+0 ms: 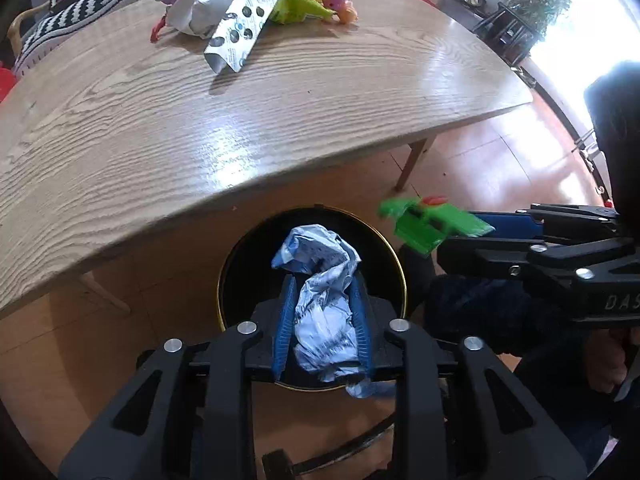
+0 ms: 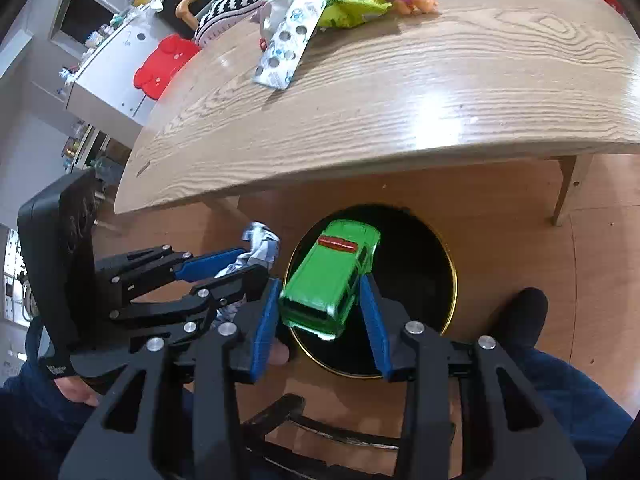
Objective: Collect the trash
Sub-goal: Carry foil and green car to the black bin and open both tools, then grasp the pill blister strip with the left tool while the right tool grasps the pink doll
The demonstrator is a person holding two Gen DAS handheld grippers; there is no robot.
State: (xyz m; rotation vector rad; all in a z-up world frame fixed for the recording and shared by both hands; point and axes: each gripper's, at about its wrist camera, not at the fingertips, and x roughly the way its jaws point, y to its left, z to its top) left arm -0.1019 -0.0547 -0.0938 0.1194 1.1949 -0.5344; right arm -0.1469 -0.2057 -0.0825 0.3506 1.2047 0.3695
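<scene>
Crumpled bluish-white paper wrapper (image 1: 324,300) sits clamped between the blue pads of the left gripper (image 1: 325,312), directly above the open mouth of the black, gold-rimmed trash bin (image 1: 232,272) on the floor. Just beside it, the right gripper (image 2: 322,312) has its pads set against both sides of a green toy car (image 2: 332,276), held over the same bin (image 2: 420,280). Beyond, the wooden table (image 1: 280,112) carries a silver blister pack (image 1: 240,28), a white crumpled bag (image 1: 200,4), a green wrapper (image 1: 296,4) and a small orange-pink toy (image 1: 336,0) at its far edge.
</scene>
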